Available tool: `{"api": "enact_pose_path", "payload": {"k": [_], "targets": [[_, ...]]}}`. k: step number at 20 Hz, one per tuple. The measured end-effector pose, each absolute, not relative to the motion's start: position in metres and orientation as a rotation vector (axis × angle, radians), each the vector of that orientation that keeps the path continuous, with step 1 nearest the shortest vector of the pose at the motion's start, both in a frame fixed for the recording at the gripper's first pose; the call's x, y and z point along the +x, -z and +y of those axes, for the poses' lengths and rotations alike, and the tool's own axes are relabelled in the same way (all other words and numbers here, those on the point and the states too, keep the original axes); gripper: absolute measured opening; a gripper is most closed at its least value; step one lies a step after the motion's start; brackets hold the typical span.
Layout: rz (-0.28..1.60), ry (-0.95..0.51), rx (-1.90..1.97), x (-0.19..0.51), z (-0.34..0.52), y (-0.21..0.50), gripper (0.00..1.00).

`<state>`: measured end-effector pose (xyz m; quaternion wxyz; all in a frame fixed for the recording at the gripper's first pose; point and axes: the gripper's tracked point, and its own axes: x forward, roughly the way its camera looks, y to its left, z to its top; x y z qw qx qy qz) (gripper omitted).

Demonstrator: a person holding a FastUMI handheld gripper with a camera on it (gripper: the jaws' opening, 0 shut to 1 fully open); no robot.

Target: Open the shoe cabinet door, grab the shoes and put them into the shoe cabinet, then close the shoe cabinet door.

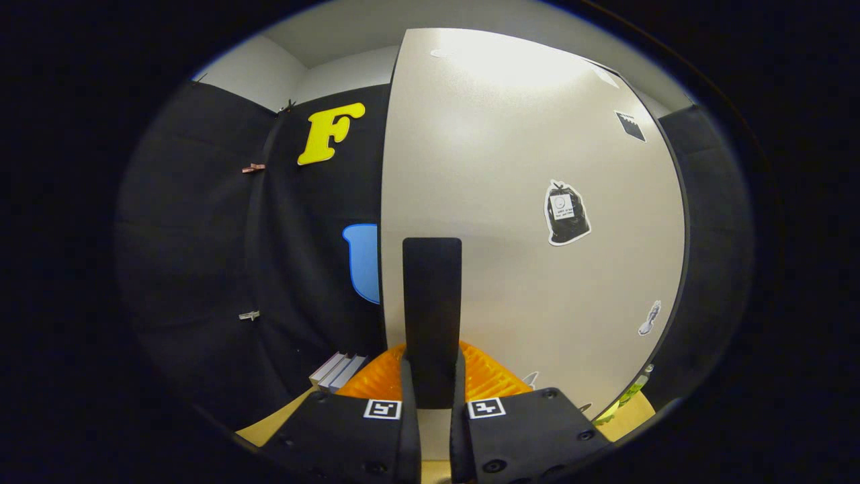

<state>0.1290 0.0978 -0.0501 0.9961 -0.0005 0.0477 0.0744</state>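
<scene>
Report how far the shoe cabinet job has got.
Done: nothing I can confirm. In hand: the gripper has its fingers closed on the black handle of the cabinet door. Whether it is opening or closing, I cannot tell. No shoes visible.

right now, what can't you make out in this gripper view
- Cabinet inside: the cabinet door covers it.
- Orange ribbed object: the black door handle and the fingers of the gripper, shut on that handle, hide its middle; what it is stays unclear.
- Yellow-green item: mostly hidden by the door's edge.
- Trash bag sticker: print too small.
- Grey slabs: lower ends cut off by the orange object.
</scene>
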Motion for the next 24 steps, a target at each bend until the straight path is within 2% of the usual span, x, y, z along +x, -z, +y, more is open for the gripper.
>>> {"api": "enact_pose_path", "payload": {"k": [15,24], "targets": [[0.108,-0.287,-0.004,0.009,0.022,0.036,0.21],[0.100,-0.315,0.019,-0.029,-0.044,0.029,0.20]]}}
